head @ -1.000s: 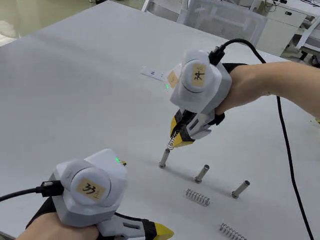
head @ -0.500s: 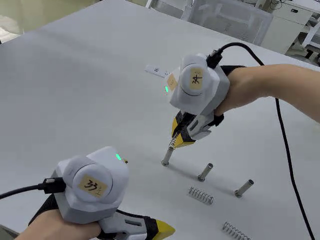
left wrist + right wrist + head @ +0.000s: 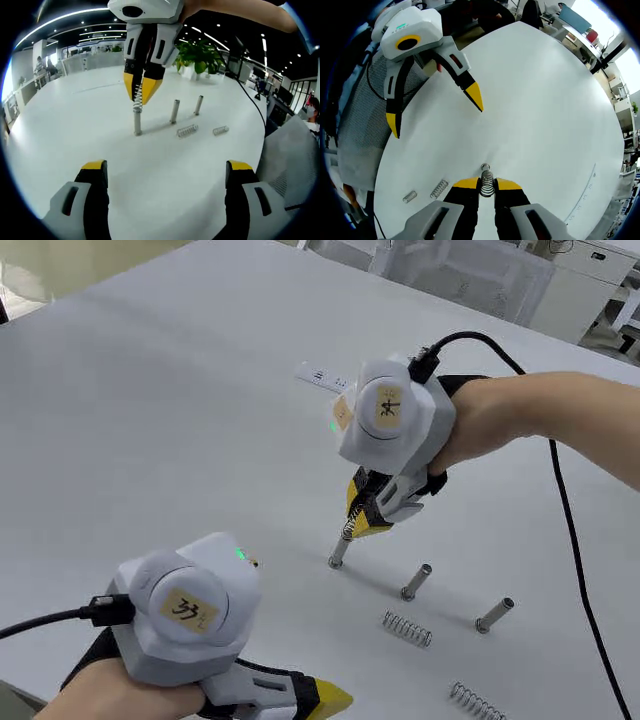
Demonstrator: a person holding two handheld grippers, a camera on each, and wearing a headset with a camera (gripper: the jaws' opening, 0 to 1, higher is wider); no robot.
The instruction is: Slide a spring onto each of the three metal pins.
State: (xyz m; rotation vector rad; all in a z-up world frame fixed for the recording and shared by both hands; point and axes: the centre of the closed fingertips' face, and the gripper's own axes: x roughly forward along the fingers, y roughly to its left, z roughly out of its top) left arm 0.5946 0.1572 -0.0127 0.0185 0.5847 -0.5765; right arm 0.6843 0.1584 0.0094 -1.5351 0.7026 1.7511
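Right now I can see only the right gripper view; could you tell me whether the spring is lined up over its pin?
Observer: Yes. In the left gripper view the spring in the right gripper hangs straight above the nearest pin, with its lower end at the pin's top.
Operator: Thank you. Are the other pins bare?
Observer: Yes. In the head view the middle pin and the end pin stand with nothing on them.

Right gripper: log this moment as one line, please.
right gripper: shut on spring, its lower end at end pin top | left gripper: open, empty | two pins bare | two springs loose on table
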